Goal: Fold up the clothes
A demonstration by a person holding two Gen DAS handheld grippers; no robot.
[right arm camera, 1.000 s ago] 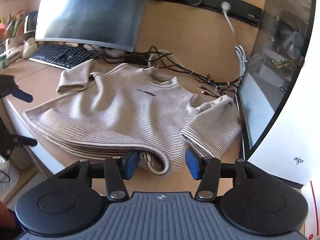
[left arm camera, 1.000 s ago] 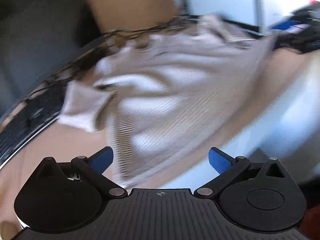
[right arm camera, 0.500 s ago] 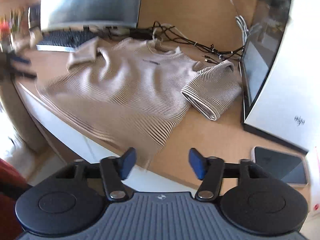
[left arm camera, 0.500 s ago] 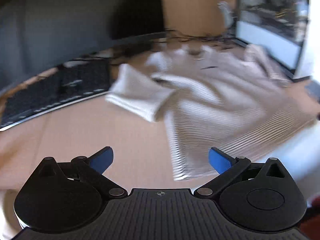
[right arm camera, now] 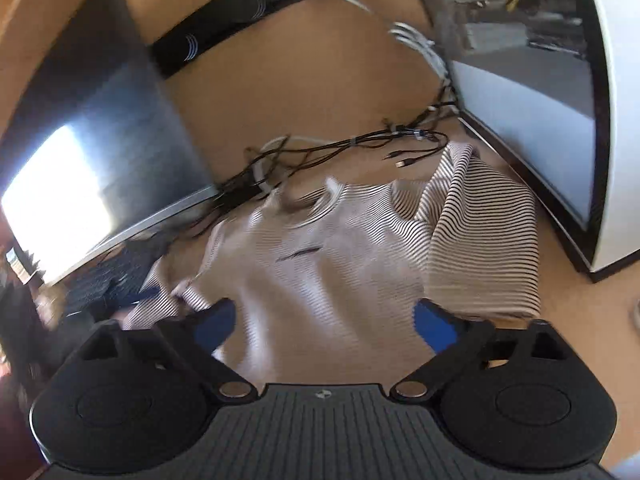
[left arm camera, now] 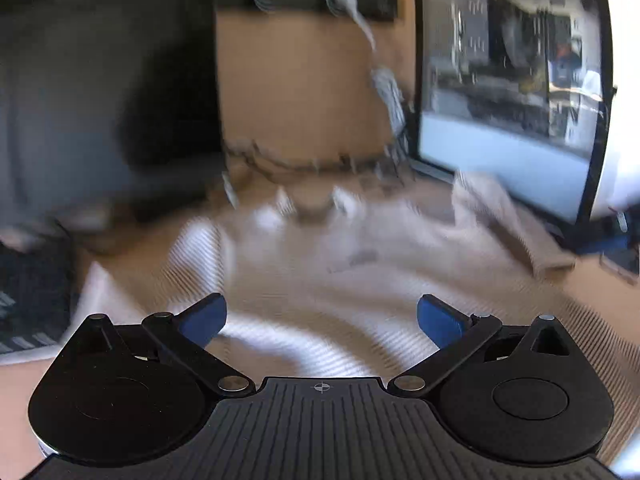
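Both tools, left (left arm camera: 321, 316) and right (right arm camera: 325, 322), gape empty above the striped shirt (right arm camera: 340, 264); I should pinch matching sleeve edges before folding inward.

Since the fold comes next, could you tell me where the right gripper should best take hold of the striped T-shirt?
Probably the sleeve of the striped T-shirt: it lies spread beside the monitor. The open right gripper could come from the near side, at its free hem.

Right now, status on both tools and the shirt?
Left tool open, right tool open, both empty. Striped shirt unfolded on desk. Cables beyond collar.
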